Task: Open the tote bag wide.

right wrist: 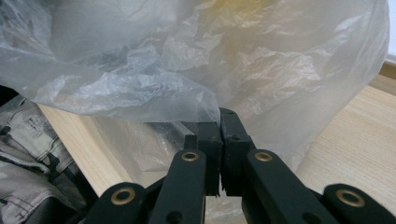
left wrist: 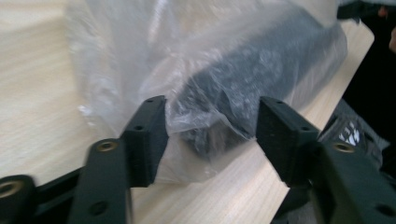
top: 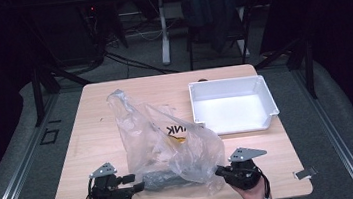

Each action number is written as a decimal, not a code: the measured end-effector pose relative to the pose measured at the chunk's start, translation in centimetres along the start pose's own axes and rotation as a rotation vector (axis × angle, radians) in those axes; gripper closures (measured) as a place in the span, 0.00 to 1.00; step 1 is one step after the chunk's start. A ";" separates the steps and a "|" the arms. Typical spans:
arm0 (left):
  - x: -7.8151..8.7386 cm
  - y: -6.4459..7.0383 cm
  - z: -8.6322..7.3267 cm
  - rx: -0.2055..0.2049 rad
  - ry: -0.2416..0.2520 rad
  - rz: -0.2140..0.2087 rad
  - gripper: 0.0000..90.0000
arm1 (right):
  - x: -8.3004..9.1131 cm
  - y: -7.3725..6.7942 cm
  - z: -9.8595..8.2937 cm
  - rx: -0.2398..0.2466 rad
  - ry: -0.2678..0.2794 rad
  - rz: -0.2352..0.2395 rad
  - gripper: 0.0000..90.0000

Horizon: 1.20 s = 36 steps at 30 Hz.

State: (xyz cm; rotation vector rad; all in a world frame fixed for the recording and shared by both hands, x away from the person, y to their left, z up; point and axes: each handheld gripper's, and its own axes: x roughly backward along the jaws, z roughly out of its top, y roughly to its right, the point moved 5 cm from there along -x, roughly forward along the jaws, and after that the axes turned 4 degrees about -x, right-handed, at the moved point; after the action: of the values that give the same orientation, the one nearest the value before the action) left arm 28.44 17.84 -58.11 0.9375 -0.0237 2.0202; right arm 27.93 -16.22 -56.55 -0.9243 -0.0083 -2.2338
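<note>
Clutter is sparse on the wooden counter point(top: 98, 133): a white plastic bin point(top: 232, 104) sits at the far right, well apart from both hands, and nothing lies between it and the work. Beyond the far edge stand a chair draped with dark cloth point(top: 212, 5) and a table leg with cables on the floor. Crumpled film is the one obstruction, since it veils the load.

A clear plastic bag point(top: 166, 141) with an orange and black print stands slumped in the middle of the counter, its mouth rising toward the far left. A dark grey block-like object point(top: 166, 179) lies inside along the near edge; what it is cannot be told through the film.

The left tool point(top: 136, 182) lies at the bag's near left corner with its jaws wide apart, the wrapped end of the dark object point(left wrist: 243, 84) sitting between and just beyond the pads point(left wrist: 148, 130). The right tool point(top: 221, 171) is at the near right corner, jaws pressed together and pinching a fold of the bag point(right wrist: 205, 109).
</note>
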 end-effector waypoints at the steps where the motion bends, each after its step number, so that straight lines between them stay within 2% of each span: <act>1: -0.2 0.2 -0.1 -0.007 -0.014 -0.008 0.55 | 0.0 0.0 0.0 -0.002 0.003 0.004 0.98; 3: -0.5 0.4 -0.3 -0.023 -0.032 -0.010 0.70 | 0.0 0.0 0.0 0.001 0.000 0.000 0.98; 4: -0.7 0.6 -0.4 -0.042 -0.043 -0.009 0.74 | -0.1 0.0 0.1 -0.001 0.003 0.000 0.98; 6: -1.1 0.8 -0.7 -0.071 -0.063 0.012 0.92 | -0.2 -0.1 0.1 0.001 0.003 0.003 0.99; 9: -2.2 1.1 -1.2 -0.118 -0.118 0.041 1.00 | -0.3 -0.1 0.1 -0.005 0.003 -0.007 0.99; 11: -3.0 1.3 -1.6 -0.158 -0.164 0.079 1.00 | -0.3 0.0 0.1 -0.017 -0.002 -0.009 0.99; 12: -3.4 1.4 -1.8 -0.168 -0.188 0.085 1.00 | -0.3 0.2 0.0 -0.022 -0.015 -0.020 0.99; 14: -3.5 1.5 -1.9 -0.187 -0.197 0.094 1.00 | -0.6 0.9 -0.6 -0.055 -0.069 -0.049 0.99; 17: -3.3 1.5 -2.0 -0.174 -0.186 0.084 1.00 | -1.2 2.0 -1.6 -0.120 -0.144 -0.048 0.99; 18: -3.3 1.5 -2.0 -0.170 -0.188 0.079 1.00 | -1.4 2.0 -1.7 -0.128 -0.150 -0.047 0.99; 20: -3.1 1.6 -2.0 -0.171 -0.190 0.081 0.99 | -1.6 2.0 -1.6 -0.116 -0.157 -0.045 0.99; 21: -2.9 1.6 -2.0 -0.173 -0.193 0.081 0.93 | -1.7 1.8 -1.6 -0.102 -0.161 -0.042 0.99; 22: -2.6 1.7 -1.7 -0.164 -0.184 0.077 0.83 | -1.7 1.7 -1.5 -0.096 -0.153 -0.028 0.99; 23: -2.0 1.7 -1.2 -0.147 -0.149 0.070 0.75 | -1.6 1.6 -1.5 -0.085 -0.152 -0.020 0.99; 24: -1.5 1.7 -0.7 -0.138 -0.127 0.079 0.65 | -1.4 1.5 -1.3 -0.081 -0.142 -0.023 0.99; 26: 0.1 1.4 1.0 -0.120 -0.035 0.124 0.52 | -1.3 1.4 -1.2 -0.069 -0.131 -0.019 0.99; 28: 0.9 0.7 2.6 -0.096 0.015 0.161 0.42 | -1.1 1.3 -1.1 -0.057 -0.131 -0.023 0.99; 30: 0.8 -0.2 3.6 -0.057 0.043 0.148 0.39 | -0.9 1.1 -1.0 -0.044 -0.131 -0.027 0.99; 31: 0.5 -0.5 3.8 -0.052 0.041 0.122 0.40 | -0.7 1.1 -0.9 -0.039 -0.131 -0.031 0.99; 33: -0.6 -1.0 3.8 -0.051 0.023 0.126 0.49 | -0.4 0.8 -0.8 -0.031 -0.124 -0.031 0.99; 34: -1.0 -1.1 3.6 -0.049 0.007 0.119 0.59 | -0.1 0.7 -0.7 -0.021 -0.123 -0.026 0.99; 36: -1.8 -1.1 3.0 -0.073 -0.025 0.096 0.80 | 0.3 0.3 -0.5 -0.018 -0.108 -0.017 0.99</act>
State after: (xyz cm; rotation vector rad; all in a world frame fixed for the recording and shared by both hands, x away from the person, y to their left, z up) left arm 31.69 16.21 -57.41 0.9313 -0.1582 2.0813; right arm 27.70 -16.78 -56.78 -1.0576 -0.0464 -2.2002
